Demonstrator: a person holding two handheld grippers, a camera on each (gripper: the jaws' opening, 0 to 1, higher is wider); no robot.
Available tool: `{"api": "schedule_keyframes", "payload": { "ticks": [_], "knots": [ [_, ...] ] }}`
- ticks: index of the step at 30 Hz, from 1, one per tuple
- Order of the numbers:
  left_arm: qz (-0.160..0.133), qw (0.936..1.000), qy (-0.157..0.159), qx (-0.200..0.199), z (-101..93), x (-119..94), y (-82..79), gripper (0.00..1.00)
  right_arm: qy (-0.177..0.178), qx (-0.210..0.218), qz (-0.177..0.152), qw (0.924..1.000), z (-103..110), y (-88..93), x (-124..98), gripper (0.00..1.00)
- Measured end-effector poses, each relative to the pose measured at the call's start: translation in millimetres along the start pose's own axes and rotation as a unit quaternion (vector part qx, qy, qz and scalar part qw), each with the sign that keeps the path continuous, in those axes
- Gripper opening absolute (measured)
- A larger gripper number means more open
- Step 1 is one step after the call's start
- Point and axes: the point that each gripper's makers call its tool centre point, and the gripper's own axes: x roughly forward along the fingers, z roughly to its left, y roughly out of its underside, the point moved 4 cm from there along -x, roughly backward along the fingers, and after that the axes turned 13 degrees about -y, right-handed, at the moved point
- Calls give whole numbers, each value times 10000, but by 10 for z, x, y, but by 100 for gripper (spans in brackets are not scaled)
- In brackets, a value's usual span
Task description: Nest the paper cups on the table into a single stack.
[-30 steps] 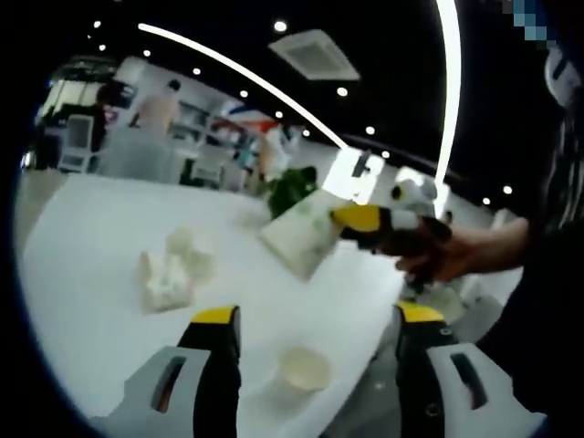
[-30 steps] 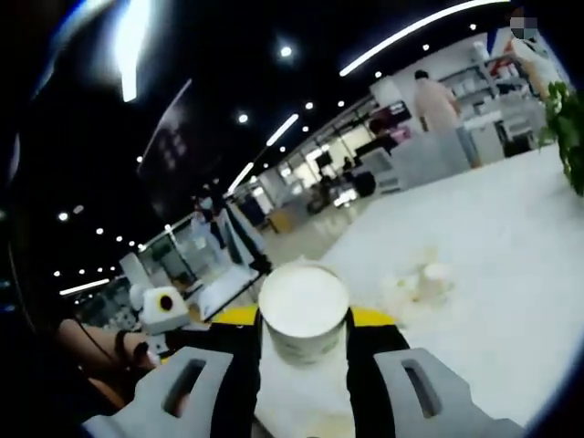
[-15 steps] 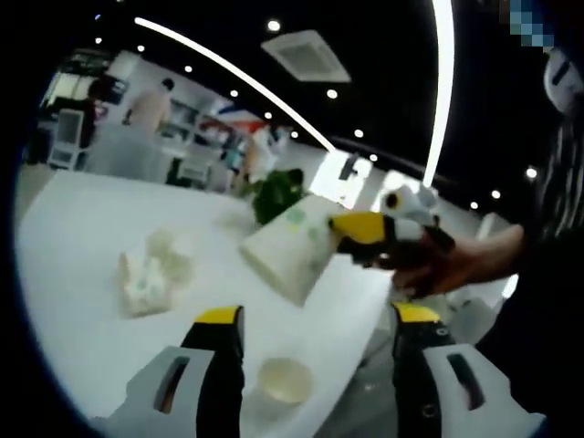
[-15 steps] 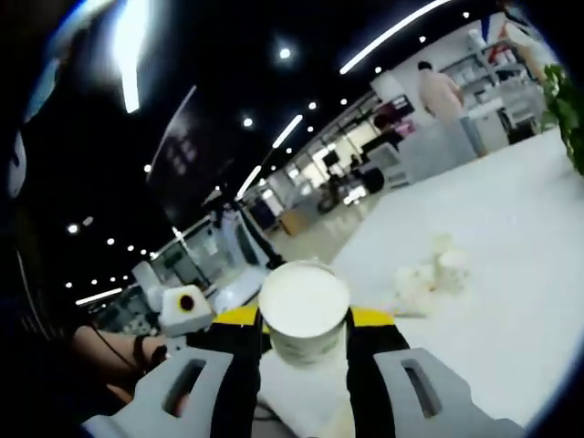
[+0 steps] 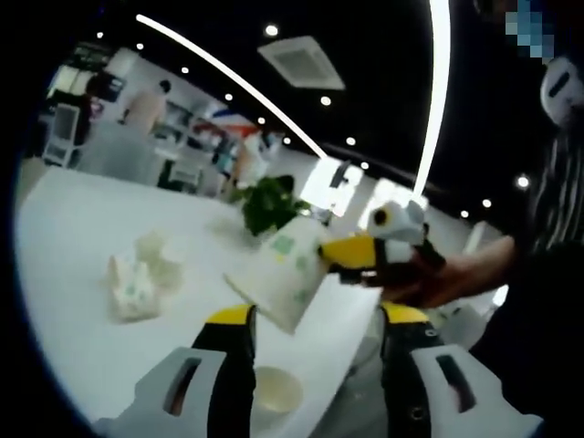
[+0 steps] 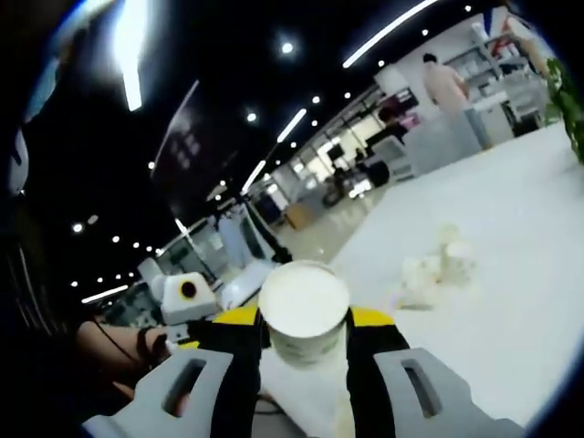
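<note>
A dark ceiling (image 5: 383, 55) is lit by long light strips (image 5: 436, 91) and spotlights; white shelving (image 5: 182, 137) is seen behind a potted plant (image 5: 266, 203).

- Held cup (image 6: 304, 313): lower body hidden between the right gripper's jaws; only rim and inside show.
- Same cup in left gripper view (image 5: 280, 279): blurred, print unreadable.
- Cluster of cups (image 5: 143, 272) left of held cup: blurred, count unclear.
- Cup (image 5: 274, 392) below held cup: partly behind left jaw.
- Hand (image 5: 436, 279) right of held cup: sleeve cut off by edge.
</note>
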Motion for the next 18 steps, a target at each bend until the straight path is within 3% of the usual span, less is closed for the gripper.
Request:
{"api": "schedule_keyframes", "payload": {
  "ticks": [11,18],
  "knots": [
    [-13,9999,-10,-121,68,-49,3,36,-190,-73,96,9997,71,46,16,33],
    [-8,9998,81,-176,47,-74,-16,27,-389,-18,-11,9992,122,42,-19,33]
  ]
}}
